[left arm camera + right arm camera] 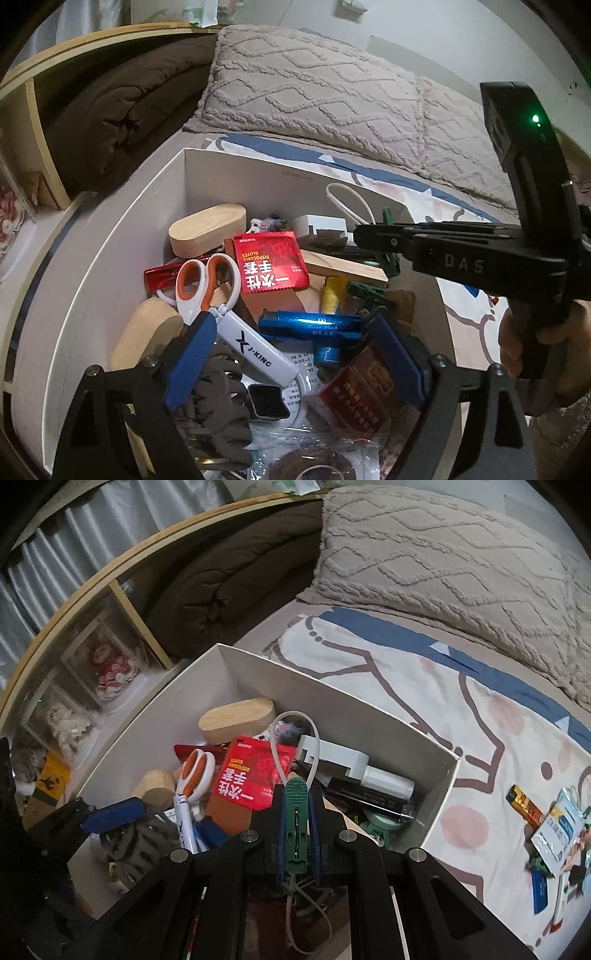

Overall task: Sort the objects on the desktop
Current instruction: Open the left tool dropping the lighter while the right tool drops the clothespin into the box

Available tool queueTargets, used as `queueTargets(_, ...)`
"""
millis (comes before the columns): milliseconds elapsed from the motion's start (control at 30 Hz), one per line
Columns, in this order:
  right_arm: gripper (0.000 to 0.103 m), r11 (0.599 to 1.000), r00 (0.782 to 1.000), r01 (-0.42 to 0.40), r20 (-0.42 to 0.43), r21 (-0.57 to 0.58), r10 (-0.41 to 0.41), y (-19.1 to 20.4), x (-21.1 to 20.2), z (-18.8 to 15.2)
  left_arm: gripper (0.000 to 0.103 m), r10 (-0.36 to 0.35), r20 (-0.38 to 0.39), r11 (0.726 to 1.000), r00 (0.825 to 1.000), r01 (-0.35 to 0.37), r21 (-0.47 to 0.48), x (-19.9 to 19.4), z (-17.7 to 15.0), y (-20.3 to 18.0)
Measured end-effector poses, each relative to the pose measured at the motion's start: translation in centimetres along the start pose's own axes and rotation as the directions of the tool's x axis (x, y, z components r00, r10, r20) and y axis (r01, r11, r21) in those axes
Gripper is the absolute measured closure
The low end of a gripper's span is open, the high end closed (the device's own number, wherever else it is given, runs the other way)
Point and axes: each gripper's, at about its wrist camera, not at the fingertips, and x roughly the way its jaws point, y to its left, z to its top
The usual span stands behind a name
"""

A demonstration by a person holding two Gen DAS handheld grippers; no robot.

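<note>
Right wrist: one green clip [296, 823], one scissors [195, 775].

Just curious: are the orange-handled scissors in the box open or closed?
Cannot tell: the scissors lie with handle loops side by side, but a white sheath hides the blades.

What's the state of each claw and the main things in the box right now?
left claw: open, empty, over the clutter
right claw: shut on green clip
white box: open top, full
scissors: blades closed, lying flat
red glove packet: sealed, lying on top
white cable: looped, rising behind the clip
</note>
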Motion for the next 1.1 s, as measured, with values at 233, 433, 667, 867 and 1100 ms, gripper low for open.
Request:
queueTargets(233,0.092,0.999,0.999,0.038,0.033,-0.002,-0.038,0.0,-1.0,0.4,0.016,-0.028,-0.018,1.0,0.999,0.028,-0.003,0.4,0.3,0.2)
queueTargets(433,0.092,1.0,0.998,-0.006,0.055,0.011,0.005,-1.0,-0.9,-0.3,0.016,-0.002,-0.012,0.999,1.0,0.002,-0.033,0.2,0.0,-0.2)
queueTargets(667,0.092,0.998,0.998,-0.053,0.034,-0.027,0.054,-1.2,-1.1,-1.1,0.016,0.011,-0.015,0.996,1.0,-0.012,-0.091,-0.6,-0.3,-2.0)
queueTargets(867,0.005,0.998,0.998,-0.029,0.054,-0.06,0.032,-1.6,-1.7,-1.0,0.016,0.049,-0.019,0.992,0.999,-0.051,-0.112,-0.8,-0.5,-2.6)
queueTargets(1100,0.005,0.997,0.997,-0.065,0.029,-0.04,0.066,-2.4,-1.8,-1.4,0.016,0.066,-0.037,0.992,0.997,-0.069,-0.106,-0.5,-0.7,-2.8)
